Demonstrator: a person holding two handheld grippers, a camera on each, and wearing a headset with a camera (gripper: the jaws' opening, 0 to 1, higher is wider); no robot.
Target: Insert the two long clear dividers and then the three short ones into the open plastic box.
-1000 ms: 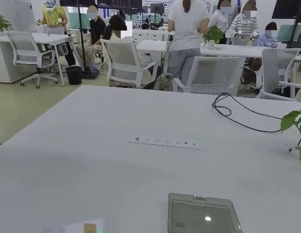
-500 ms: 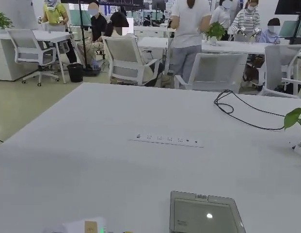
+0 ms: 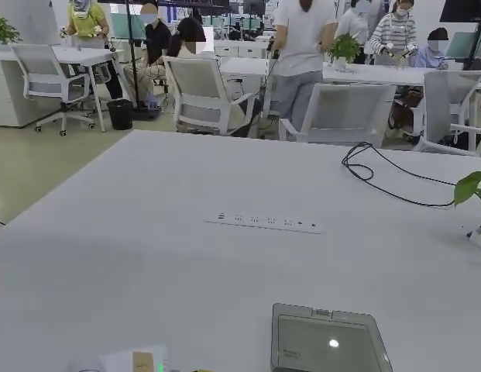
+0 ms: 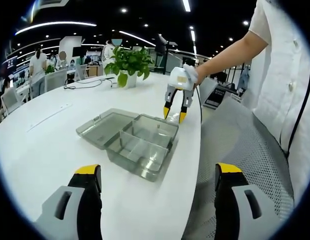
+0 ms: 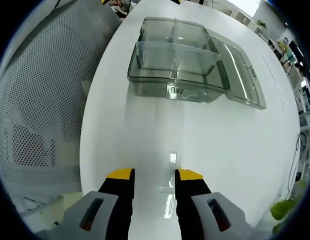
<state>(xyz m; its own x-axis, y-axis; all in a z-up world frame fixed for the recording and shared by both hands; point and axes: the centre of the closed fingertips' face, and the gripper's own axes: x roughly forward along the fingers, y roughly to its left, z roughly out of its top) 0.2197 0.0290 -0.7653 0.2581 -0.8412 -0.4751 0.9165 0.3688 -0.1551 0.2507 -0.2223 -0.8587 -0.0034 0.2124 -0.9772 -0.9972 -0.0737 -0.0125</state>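
White worktable (image 3: 147, 256) under the left gripper (image 4: 157, 170), black cable (image 3: 369, 146) and potted plant (image 4: 127, 60) beyond its tips, white mesh chairs (image 3: 201, 93) and desks (image 3: 379, 74) farther off, pale floor (image 3: 39, 167), dark ceiling (image 4: 155, 15) with strip lights (image 4: 55, 24), grey mesh seat (image 5: 40, 100) beside the right gripper (image 5: 154, 174)

Big white table (image 3: 147, 256) is taking up most of the head view, with a socket strip (image 3: 263, 222) sitting flush in it and a black cable (image 3: 395, 182) looping across its far right. Behind it, people (image 3: 300, 46) are standing and sitting among white office chairs (image 3: 201, 97), and a black bin (image 3: 119, 116) is sitting near one desk. A potted plant (image 4: 127, 62) is sitting on the table, with a grey mesh chair (image 5: 45, 100) right beside its edge.
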